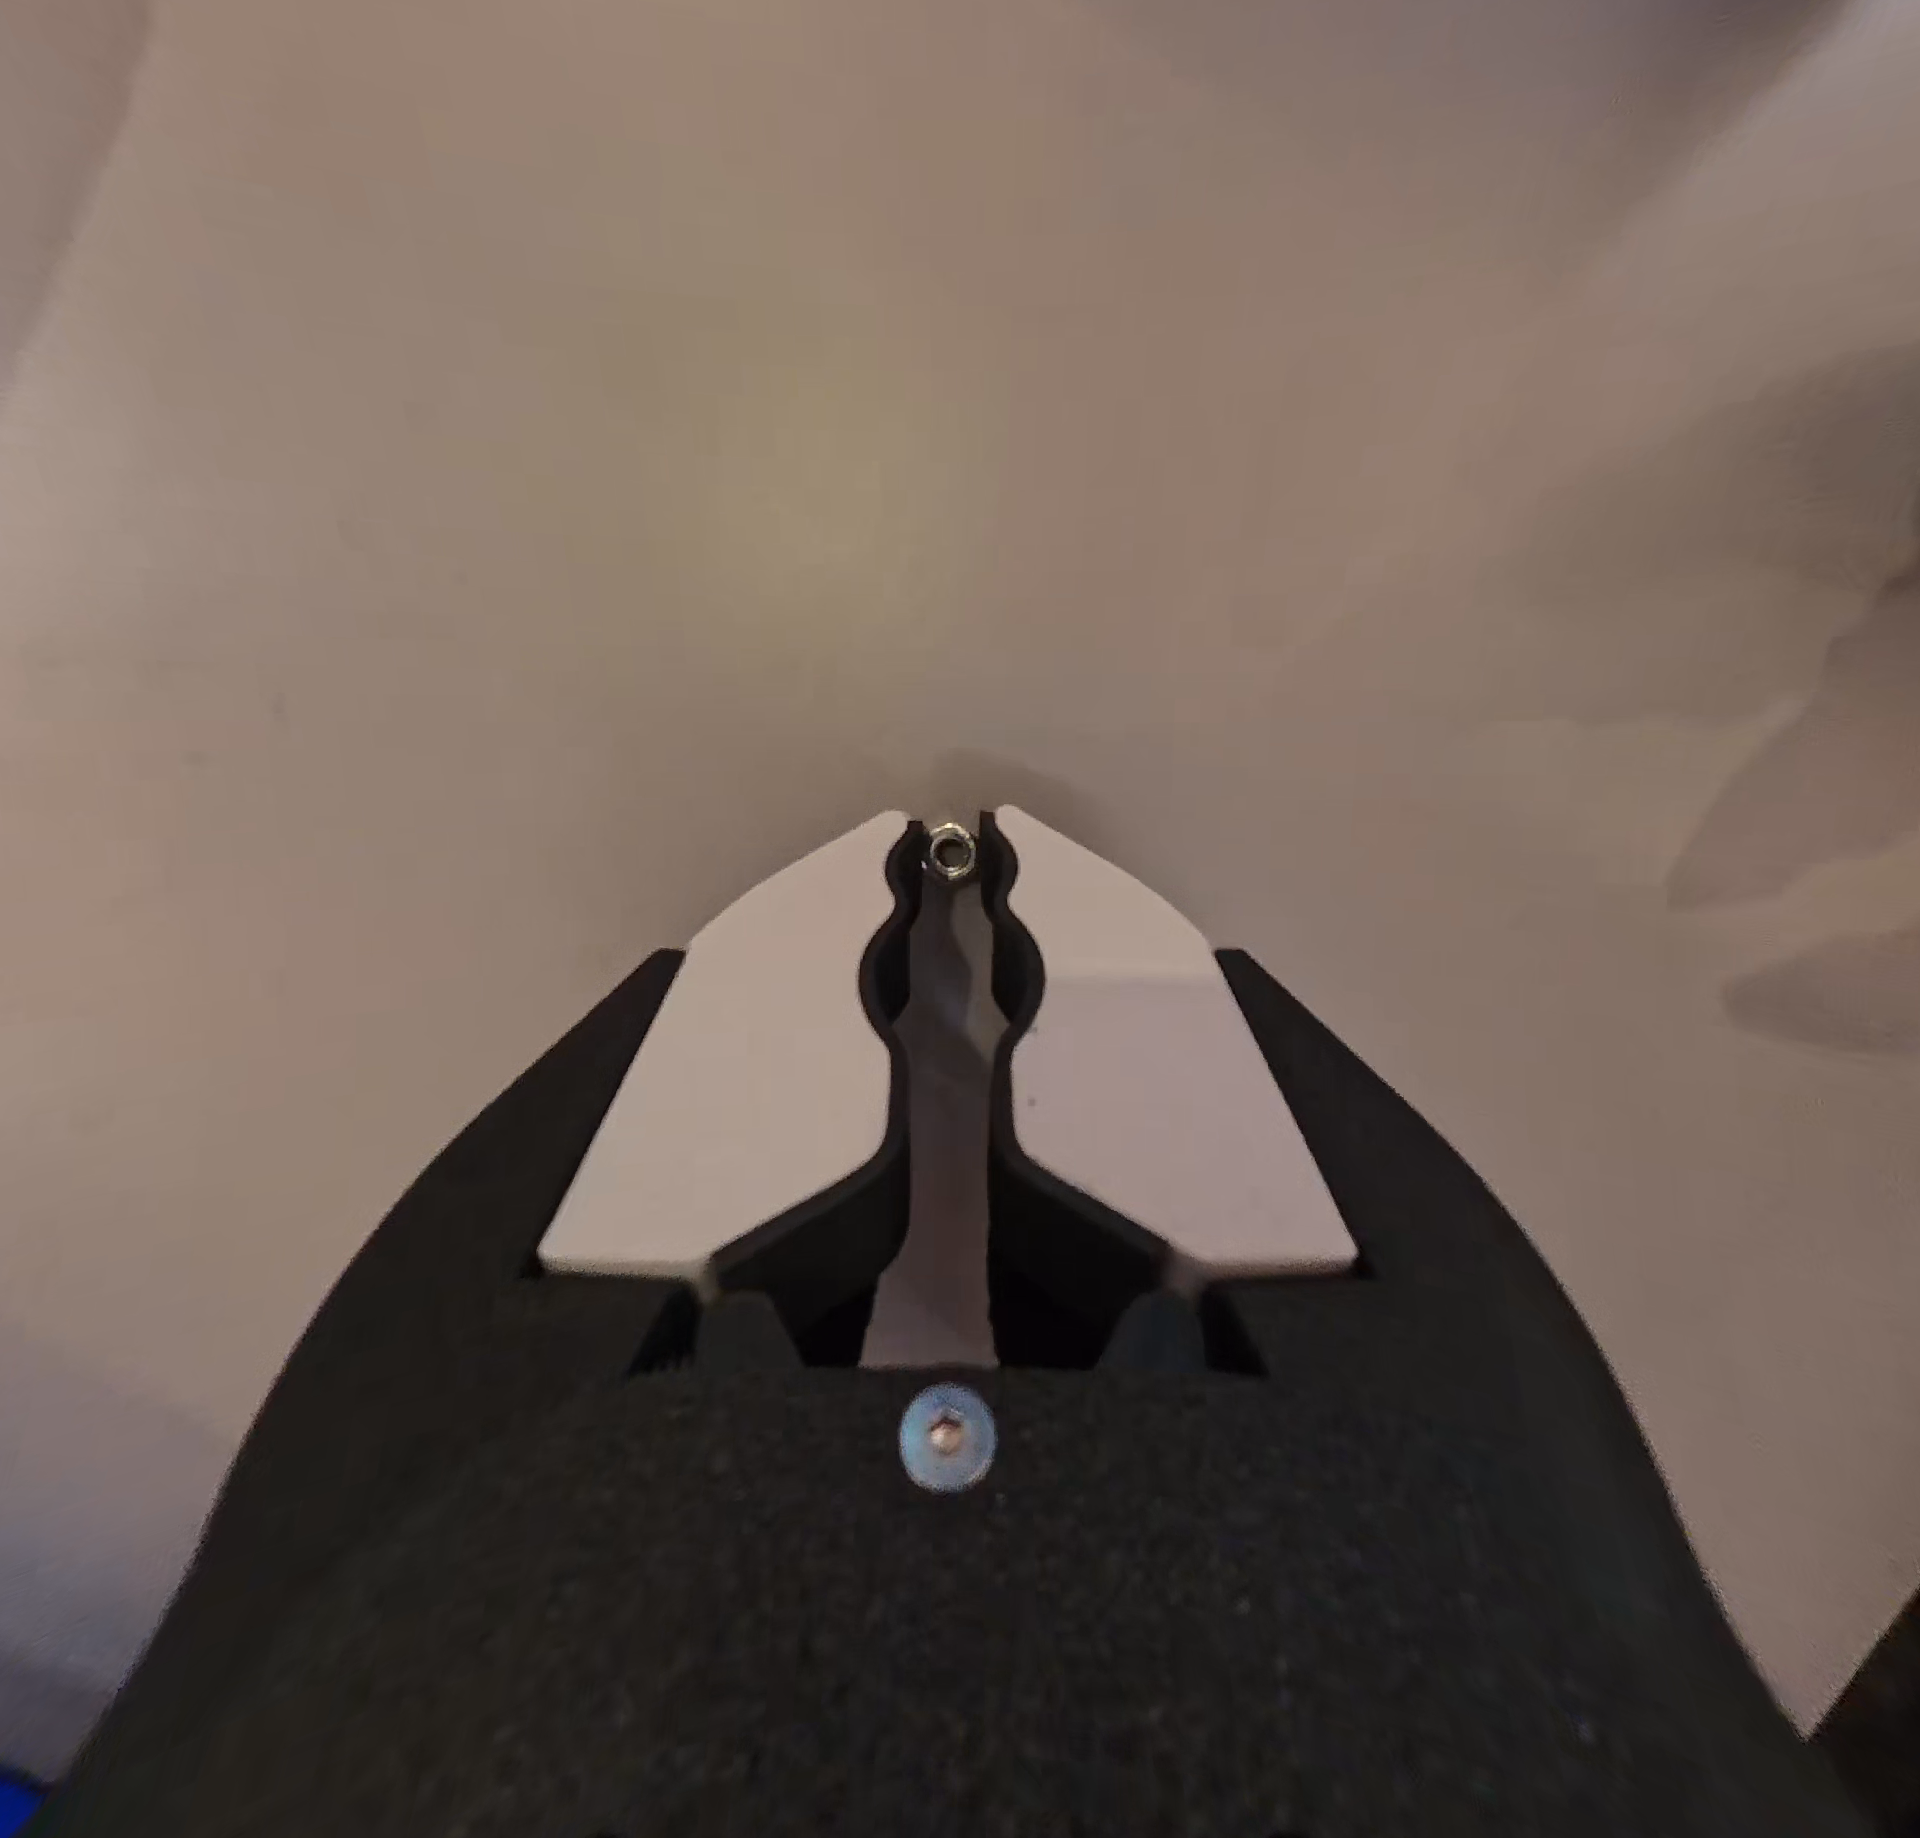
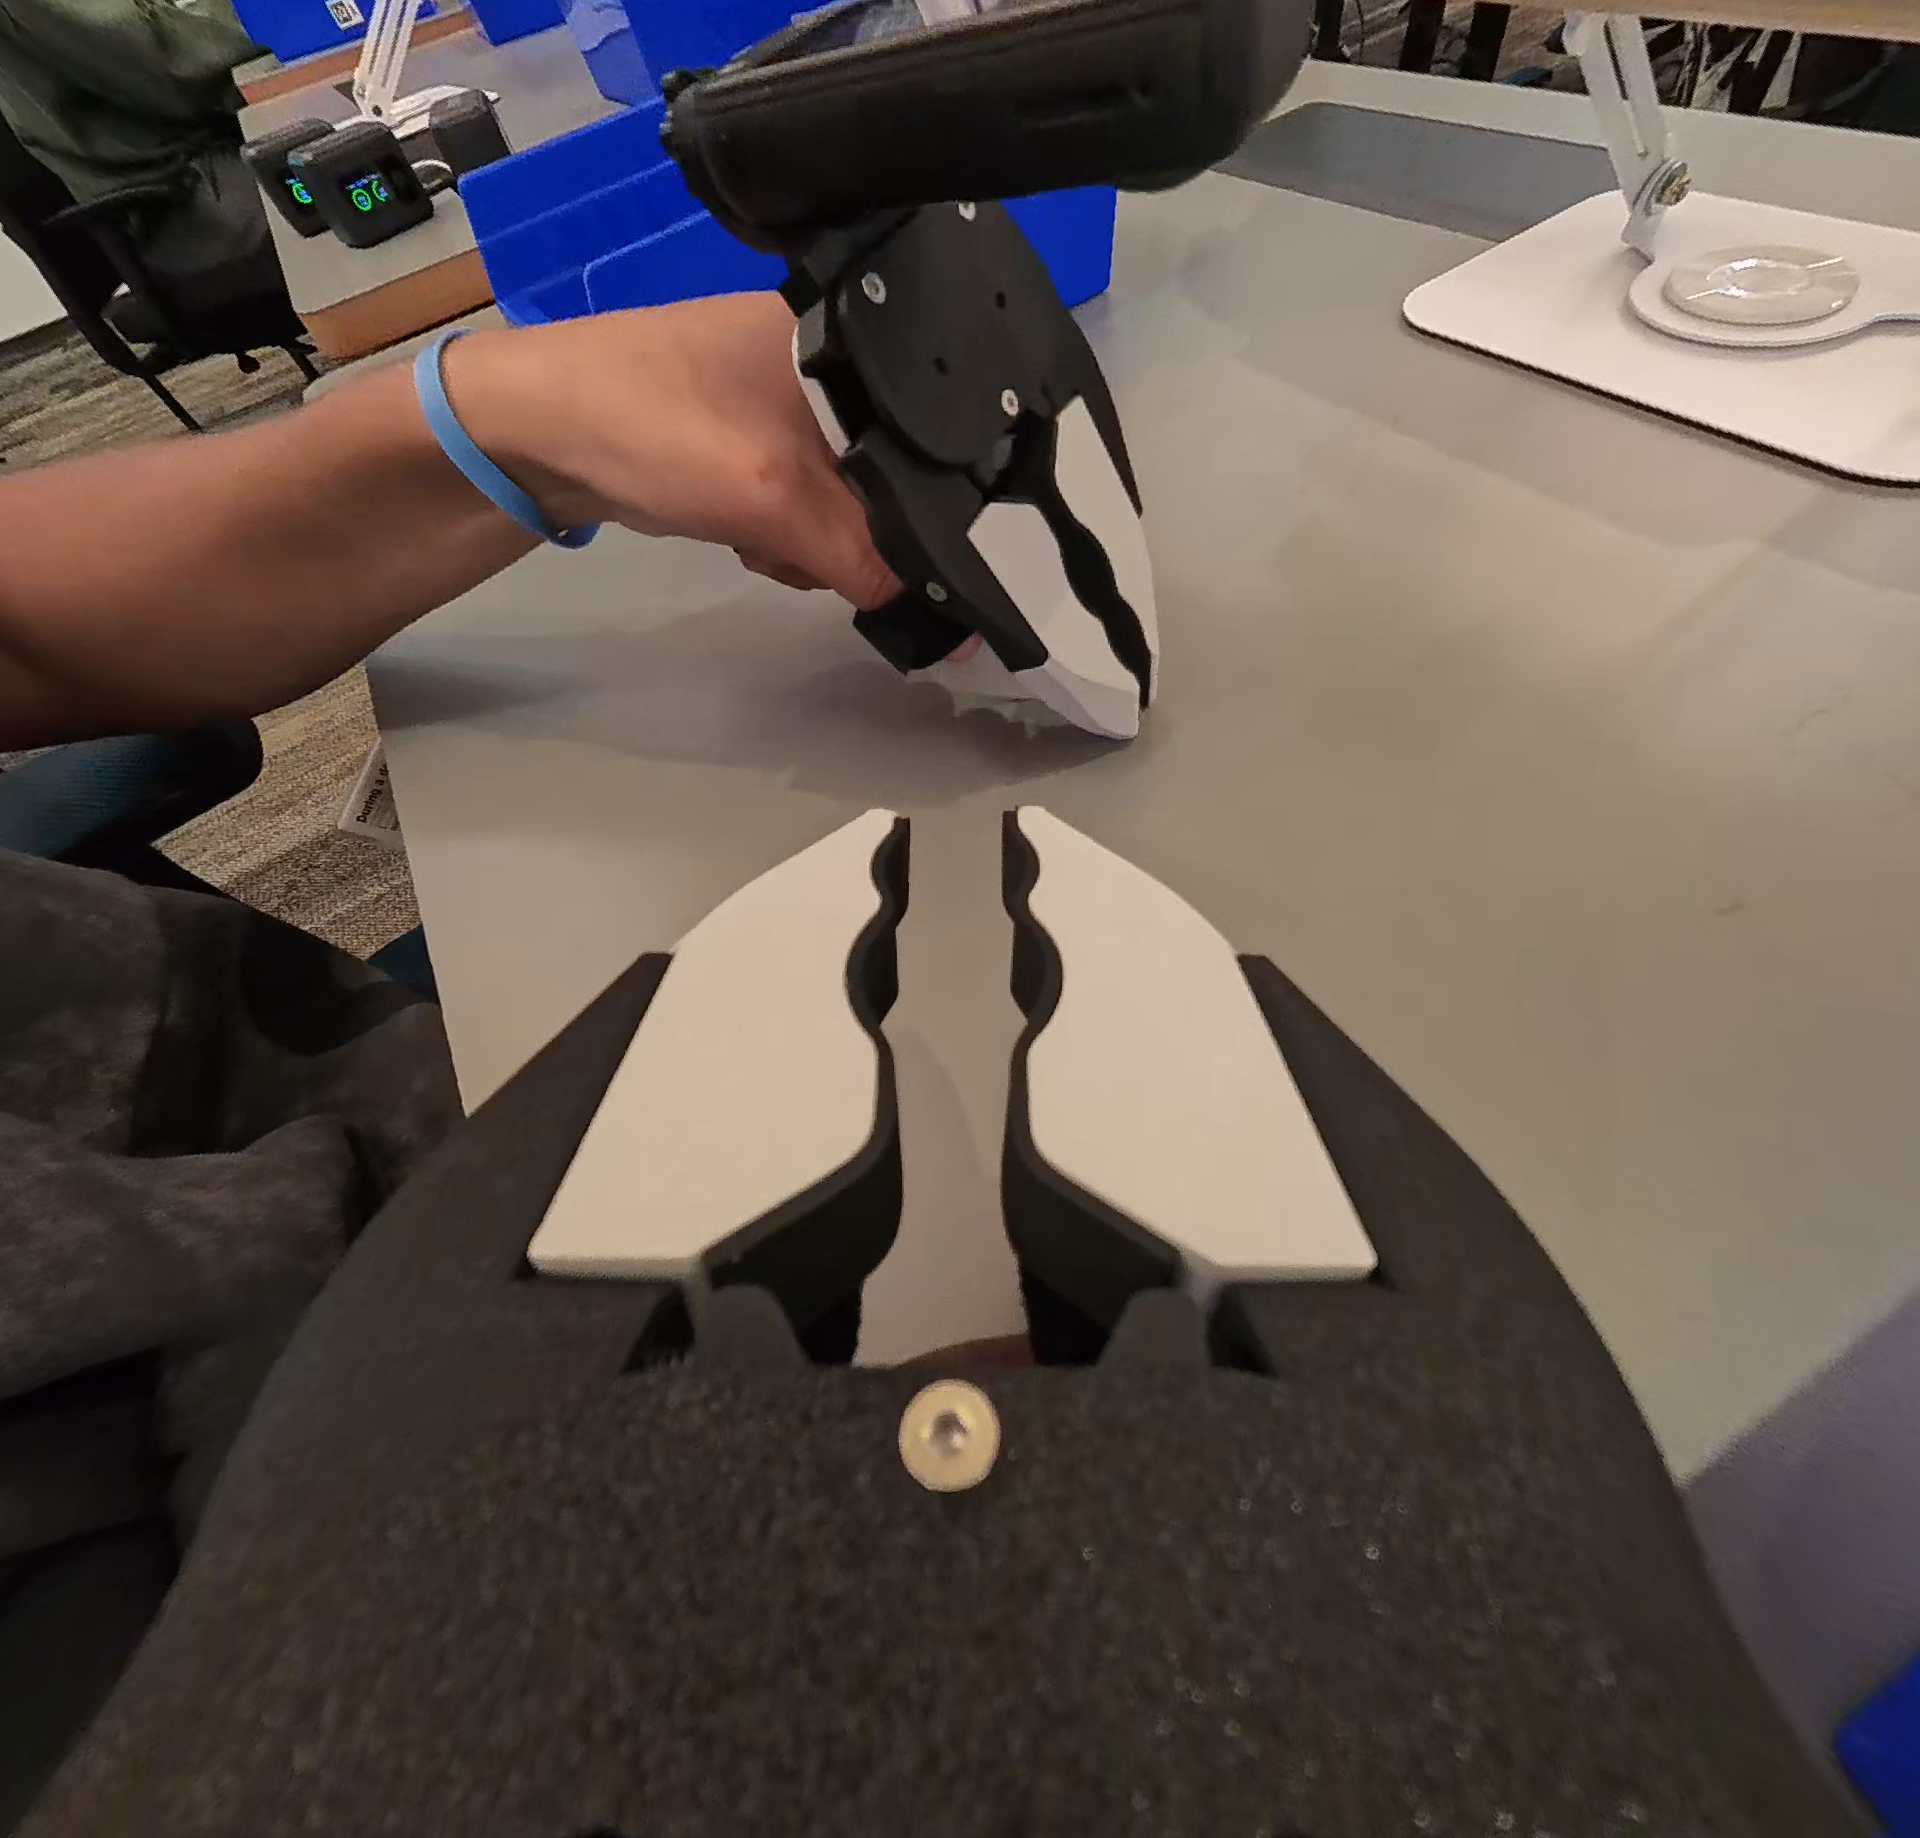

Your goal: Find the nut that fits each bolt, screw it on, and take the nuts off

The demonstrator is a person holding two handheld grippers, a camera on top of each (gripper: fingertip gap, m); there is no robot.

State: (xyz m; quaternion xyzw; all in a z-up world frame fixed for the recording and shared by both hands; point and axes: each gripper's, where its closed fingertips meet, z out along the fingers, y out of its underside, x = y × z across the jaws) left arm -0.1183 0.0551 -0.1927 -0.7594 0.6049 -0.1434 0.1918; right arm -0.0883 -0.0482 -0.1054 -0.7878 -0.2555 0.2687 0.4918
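The left gripper [image 1: 950, 822] is tipped steeply down onto the grey bench [image 2: 1455, 853], and its jaws stand narrow around a small silver nut [image 1: 950, 850], which sits right at the tips with its bore facing the left wrist camera. From the right wrist view the same gripper [image 2: 1127, 713] shows with its white fingertips touching the bench; the nut itself is hidden there, so only the close view confirms it is between the pads. The right gripper [image 2: 956, 822] hangs low just short of that spot, its jaws part open with nothing between them. No bolt shows in either view, so the matching step is presumably still ahead. The step in hand looks like picking the nut off the bench, and doing it well probably means keeping the squeeze steady on two opposite flats while lifting straight up, since so small a piece caught at the very tips can twist or flick out if the wrist rolls early. A slow lift, with the bore kept visible, should leave the nut ready to meet a thread squarely. The person's hand [image 2: 727, 458] grips the left handle, a blue band on the wrist; blue bins [image 2: 582, 219] and a white stand [image 2: 1662, 313] sit well apart, clear of the work.
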